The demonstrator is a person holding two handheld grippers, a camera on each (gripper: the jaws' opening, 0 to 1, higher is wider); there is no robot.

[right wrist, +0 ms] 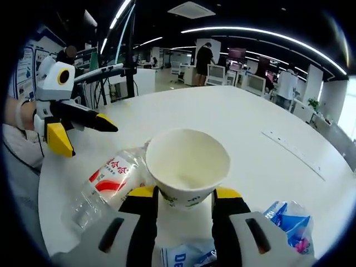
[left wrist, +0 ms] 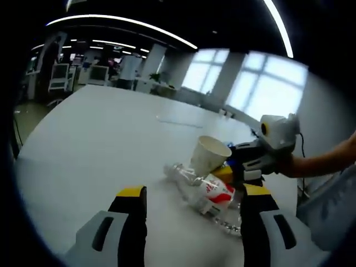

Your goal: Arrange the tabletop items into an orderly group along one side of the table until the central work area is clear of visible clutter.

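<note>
Left gripper view: a big white table (left wrist: 100, 150) in a bright office with long ceiling lights. Left gripper (left wrist: 194, 208) has its jaws spread, empty. A clear crinkly bottle (left wrist: 208, 194) lies mid-frame. Right gripper (right wrist: 183, 200) pinches a smooth paper cup (right wrist: 186, 164); low right sits maybe a blue packet (right wrist: 289, 219).

Matt white paper for the cup (right wrist: 186, 167), smooth inside, no shine. Clear thin plastic for the bottle (right wrist: 108, 186), crinkled and glossy, with a printed red and white label film. Shiny blue plastic wrappers (right wrist: 289, 222) at lower right of the right gripper view. Smooth pale table (left wrist: 105, 150), soft satin sheen from ceiling lights. Hard plastic for the left gripper (left wrist: 192, 222): matt black jaws, yellow tips, grey shells.
</note>
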